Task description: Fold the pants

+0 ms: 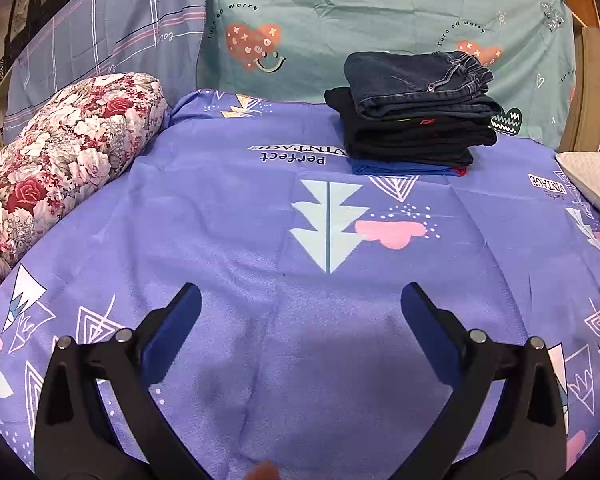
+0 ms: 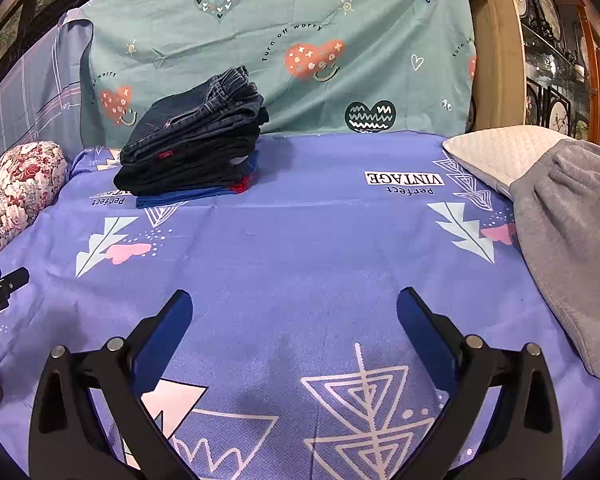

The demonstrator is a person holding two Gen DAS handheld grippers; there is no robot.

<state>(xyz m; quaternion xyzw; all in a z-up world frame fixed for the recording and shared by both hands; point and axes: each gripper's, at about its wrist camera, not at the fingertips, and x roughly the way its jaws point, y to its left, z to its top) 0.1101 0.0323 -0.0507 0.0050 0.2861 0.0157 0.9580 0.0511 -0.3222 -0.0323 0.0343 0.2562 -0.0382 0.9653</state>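
Observation:
A stack of folded pants [image 1: 412, 120] sits at the back of the purple sheet, dark jeans on top, black pairs under them and a blue one at the bottom; the right wrist view has the stack [image 2: 192, 144] at the back left. Grey pants [image 2: 572, 248] lie unfolded at the right edge, draped over a white pillow. My left gripper [image 1: 300, 300] hovers open over bare sheet, nothing between its fingers. My right gripper [image 2: 294, 304] is open too, left of the grey pants and apart from them. The left gripper's tip [image 2: 0, 284] shows at the far left.
A floral bolster [image 1: 52, 172] lies along the left side. A white quilted pillow [image 2: 500, 156] sits at the back right. A teal sheet [image 1: 380, 28] hangs behind the bed. A wooden cabinet [image 2: 552, 60] stands at the right. The purple sheet [image 2: 300, 248] spreads between the grippers and the stack.

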